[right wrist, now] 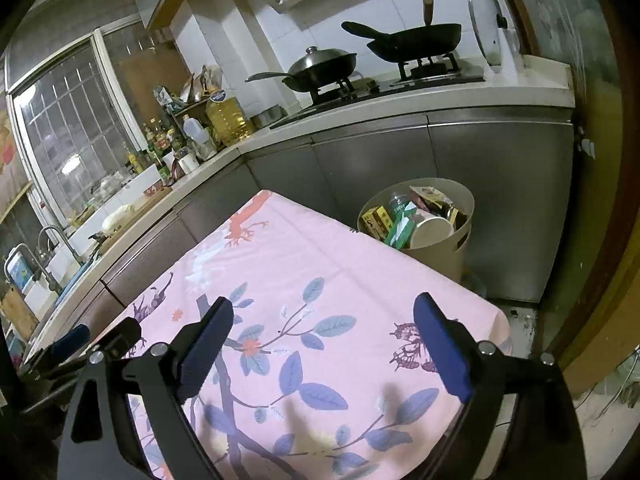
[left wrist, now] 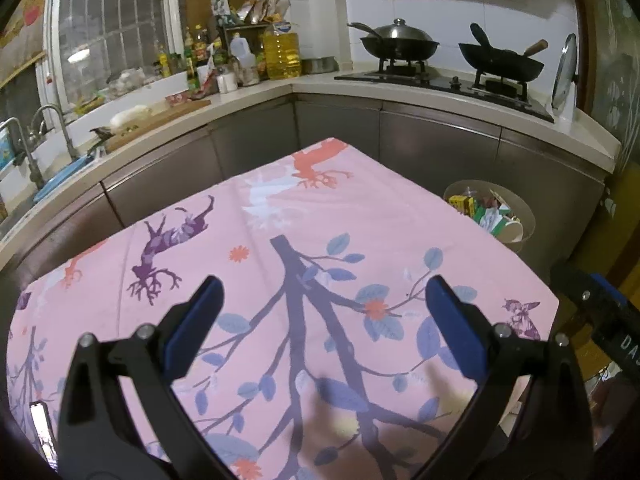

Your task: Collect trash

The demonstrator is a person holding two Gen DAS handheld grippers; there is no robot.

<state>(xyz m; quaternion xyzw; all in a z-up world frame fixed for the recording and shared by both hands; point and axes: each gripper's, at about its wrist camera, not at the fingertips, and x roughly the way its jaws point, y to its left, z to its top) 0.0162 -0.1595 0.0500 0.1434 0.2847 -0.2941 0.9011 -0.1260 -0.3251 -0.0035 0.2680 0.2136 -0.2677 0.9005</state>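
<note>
Looking along the left tool (left wrist: 323, 300), its two blue-padded fingers (left wrist: 456, 328) stand spread wide with nothing between them, only the pink tablecloth (left wrist: 280, 216) printed with branches and leaves below. The table (left wrist: 400, 220) carries no loose item in this view. The trash bin (left wrist: 520, 208), a pale round tub, stands on the floor beyond the table's far right edge, well apart from the tool, ahead and to its right. It is packed with trash (left wrist: 480, 210): yellow and green cartons and a paper cup lying on its side. Part of the right tool (left wrist: 600, 304) shows at the right edge. Behind the table runs a grey cabinet row with a stove (left wrist: 440, 78) carrying two black woks.

From the right wrist, the right tool (right wrist: 323, 316) is likewise spread wide and empty over the near part of the same tablecloth (right wrist: 304, 256). The trash bin (right wrist: 460, 208) sits beyond the table's far right corner, ahead and slightly right of the tool, clear of both fingers (right wrist: 438, 344). Its trash (right wrist: 404, 220) reaches the rim, a white paper cup lying on top at the near side. A piece of the left tool (right wrist: 72, 340) shows at the left edge. The stove (right wrist: 400, 80) is further back.
</note>
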